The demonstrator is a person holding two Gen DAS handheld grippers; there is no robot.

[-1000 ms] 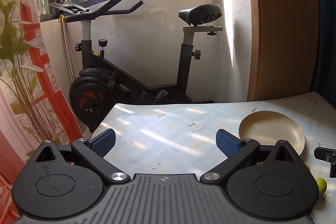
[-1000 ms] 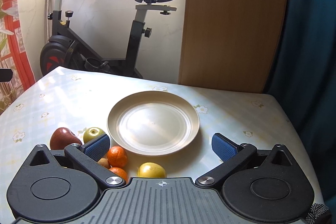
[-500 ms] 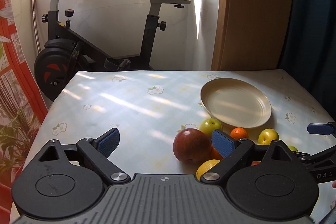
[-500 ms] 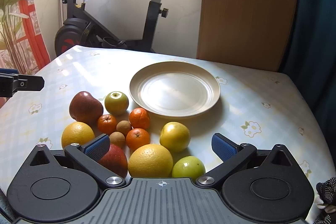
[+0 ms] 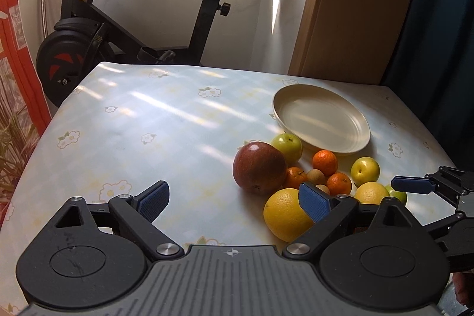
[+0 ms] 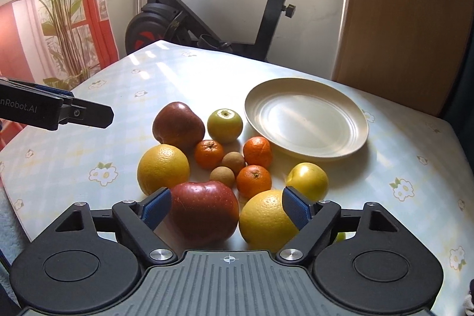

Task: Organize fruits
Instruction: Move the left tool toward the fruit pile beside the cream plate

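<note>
A cream plate stands bare on the floral tablecloth. In front of it lies a heap of fruit: a dark red apple, a green apple, tangerines, a yellow apple and two small brown fruits. My right gripper hangs over the near end of the heap. Its jaws are closing, with a second red apple and an orange between them, the pads not pressing. My left gripper is open over bare cloth, left of another orange.
An exercise bike stands behind the table by the white wall. A wooden panel and a dark blue curtain are at the back right. A red curtain and a plant are on the left. The table edge runs close on the left.
Both grippers have tipped downward and come closer to the fruit heap, which now fills the lower part of both views. The right jaws have narrowed. The left jaws narrowed slightly.
</note>
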